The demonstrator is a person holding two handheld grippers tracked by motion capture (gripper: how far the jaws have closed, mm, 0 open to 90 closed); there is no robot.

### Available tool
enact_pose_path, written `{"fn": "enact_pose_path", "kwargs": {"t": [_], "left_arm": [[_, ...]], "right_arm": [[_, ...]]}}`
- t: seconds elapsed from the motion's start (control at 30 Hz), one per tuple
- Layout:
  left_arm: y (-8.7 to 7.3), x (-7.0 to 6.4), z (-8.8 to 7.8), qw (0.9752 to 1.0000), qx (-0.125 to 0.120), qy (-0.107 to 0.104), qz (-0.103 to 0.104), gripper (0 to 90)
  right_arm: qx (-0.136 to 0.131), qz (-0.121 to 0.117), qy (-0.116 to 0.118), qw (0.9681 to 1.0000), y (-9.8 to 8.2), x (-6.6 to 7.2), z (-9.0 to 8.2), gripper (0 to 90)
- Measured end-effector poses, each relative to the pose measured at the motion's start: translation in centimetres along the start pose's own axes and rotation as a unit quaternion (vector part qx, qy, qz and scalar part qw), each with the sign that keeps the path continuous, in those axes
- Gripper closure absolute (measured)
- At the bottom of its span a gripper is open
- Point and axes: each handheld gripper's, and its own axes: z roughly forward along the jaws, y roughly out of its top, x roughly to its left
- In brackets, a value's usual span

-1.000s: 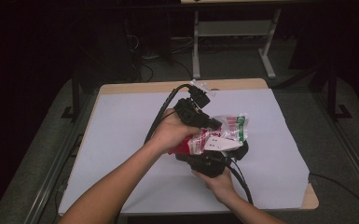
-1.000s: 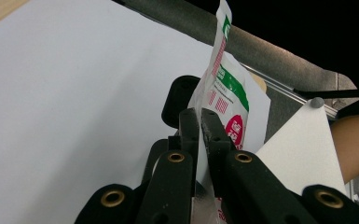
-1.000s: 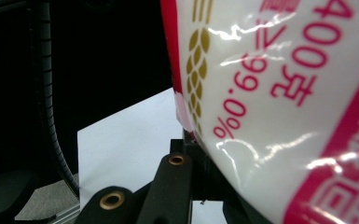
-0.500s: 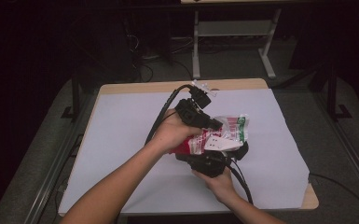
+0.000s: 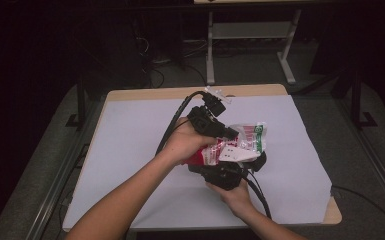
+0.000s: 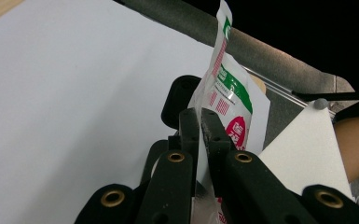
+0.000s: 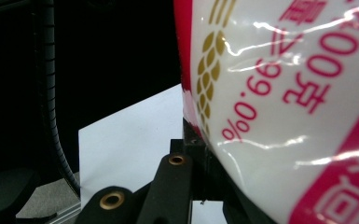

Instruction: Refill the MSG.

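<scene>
High view shows my left tongs and right tongs both clamped on the red-and-white packet, lifted just above the table, probably to tear it open.

Looks like a lab or test bay, def not a home or kitchen. Main clue: a plain wooden tabletop w/ a big white sheet laid over nearly all of it, bare wood showing only along the far edge and at the near right corner. Table stands on grey carpet-type flooring. Metal rails run along the left and right sides of it, like a rig frame. Beyond the far edge: the legs and low shelf of a light metal workbench, plus loose cables on the floor. Rest of the room is dark, light falling on the tabletop alone. No household stuff anywhere.
</scene>
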Motion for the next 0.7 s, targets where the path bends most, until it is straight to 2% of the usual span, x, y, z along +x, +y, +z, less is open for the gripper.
{"fn": "enact_pose_path", "kwargs": {"t": [0.7], "left_arm": [[-0.60, 0.10, -0.75, 0.9998, -0.011, -0.007, -0.012, 90.0]], "right_arm": [[0.012, 0.000, -0.001, 0.9999, -0.27, 0.10, 0.18, 90.0]]}}
